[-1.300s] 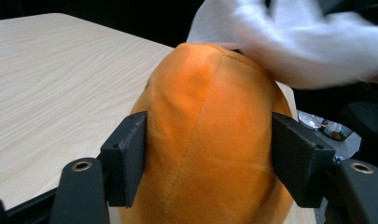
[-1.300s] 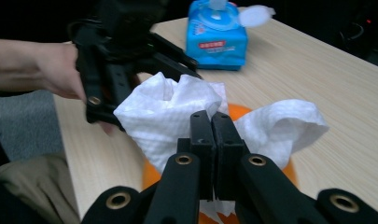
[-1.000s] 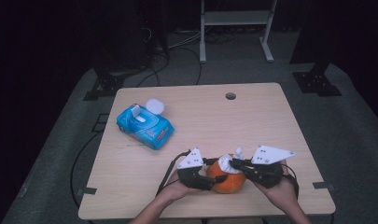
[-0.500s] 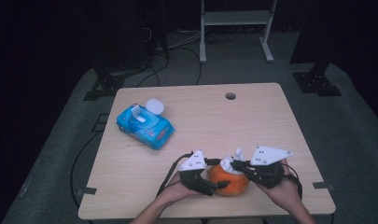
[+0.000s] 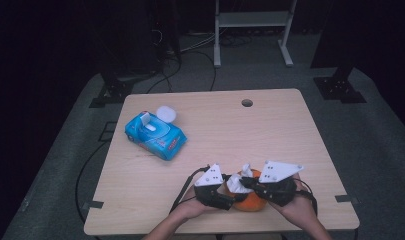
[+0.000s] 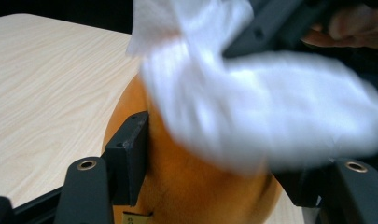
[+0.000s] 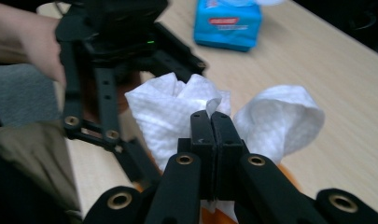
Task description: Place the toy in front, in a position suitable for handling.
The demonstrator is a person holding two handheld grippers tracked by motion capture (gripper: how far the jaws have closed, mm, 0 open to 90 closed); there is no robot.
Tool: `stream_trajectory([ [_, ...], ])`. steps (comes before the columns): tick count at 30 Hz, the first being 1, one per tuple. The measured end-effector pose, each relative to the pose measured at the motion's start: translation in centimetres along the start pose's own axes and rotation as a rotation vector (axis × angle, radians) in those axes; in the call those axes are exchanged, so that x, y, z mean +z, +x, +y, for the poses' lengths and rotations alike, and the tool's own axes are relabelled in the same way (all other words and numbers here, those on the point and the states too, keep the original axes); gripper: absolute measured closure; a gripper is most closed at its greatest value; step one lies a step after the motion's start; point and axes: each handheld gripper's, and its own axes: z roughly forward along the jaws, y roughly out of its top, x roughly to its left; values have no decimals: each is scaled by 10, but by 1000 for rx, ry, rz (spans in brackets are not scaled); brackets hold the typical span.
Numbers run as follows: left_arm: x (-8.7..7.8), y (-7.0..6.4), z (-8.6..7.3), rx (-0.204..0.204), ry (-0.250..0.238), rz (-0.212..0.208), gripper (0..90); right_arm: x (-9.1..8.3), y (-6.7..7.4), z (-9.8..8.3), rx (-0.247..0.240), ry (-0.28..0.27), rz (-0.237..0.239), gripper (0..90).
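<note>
An orange ball-like object (image 5: 251, 203) rests on the table near the front edge. My left gripper (image 5: 225, 197) holds it from the left; its jaws have just been closing with the orange (image 6: 196, 182) between them, and one pad (image 6: 130, 154) presses on its skin. My right gripper (image 7: 211, 121) is shut on a crumpled white wipe (image 7: 168, 112) and holds it against the top of the orange. The wipe (image 6: 252, 112) is motion-blurred in the left gripper view. In the high view the right gripper (image 5: 246, 183) meets the left over the orange.
A blue pack of wet wipes (image 5: 155, 134) lies at the table's left with its white lid (image 5: 166, 113) flipped open. The wooden table (image 5: 270, 135) has a cable hole (image 5: 247, 103) near its far edge. Cables and a white stand sit on the floor beyond.
The left gripper's jaws spread off the orange half a second ago and have come back onto it. The wipe has shifted leftward over the orange's top. Both hands kept their places.
</note>
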Motion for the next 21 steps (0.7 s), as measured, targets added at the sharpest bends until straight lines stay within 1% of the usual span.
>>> stream_trajectory([
  [1, 0, 0, 0, 0, -2, -1, 348, -5, -4, -1, 4, -7, -22, 886],
  [3, 0, 1, -1, 2, -6, -4, 348, -13, -12, -4, 20, -9, -49, 886],
  [5, 0, 1, -1, 2, -5, -8, 347, -17, -17, -8, 39, -7, -67, 886],
  [6, 1, 1, 0, 6, -3, -12, 346, -19, -21, -11, 61, -12, -63, 886],
  [8, 2, 0, -1, 12, 1, -18, 342, -18, -17, -9, 53, -12, -62, 886],
  [9, 2, -1, -1, 16, 3, -24, 341, -16, -13, -6, 43, -13, -50, 885],
  [10, 2, -2, -1, 31, 9, -31, 341, -12, -8, -4, 33, -14, -29, 885],
  [11, 2, -3, -1, 42, 19, -30, 341, -8, -4, -1, 20, -10, -8, 885],
  [12, 2, -5, -1, 49, 24, -26, 341, -3, 0, 0, 3, 1, -2, 885],
  [13, 2, -4, -1, 44, 22, -21, 342, 0, 1, 0, -5, 12, -7, 886],
  [14, 1, -3, -2, 35, 17, -23, 345, 0, -1, 0, 0, 8, -6, 886],
  [15, 0, -3, -2, 34, 15, -24, 347, -2, -5, -2, 16, 0, -7, 886],
  [16, 0, -3, -2, 34, 16, -24, 347, -4, -9, -3, 23, -2, -14, 886],
  [17, 0, -2, -2, 40, 16, -24, 347, -8, -13, -5, 38, -7, -27, 886],
  [19, 1, -3, -2, 43, 16, -26, 347, -15, -24, -12, 73, -16, -37, 886],
  [21, 2, -3, -1, 45, 14, -28, 346, -20, -29, -16, 98, -19, -54, 886],
])
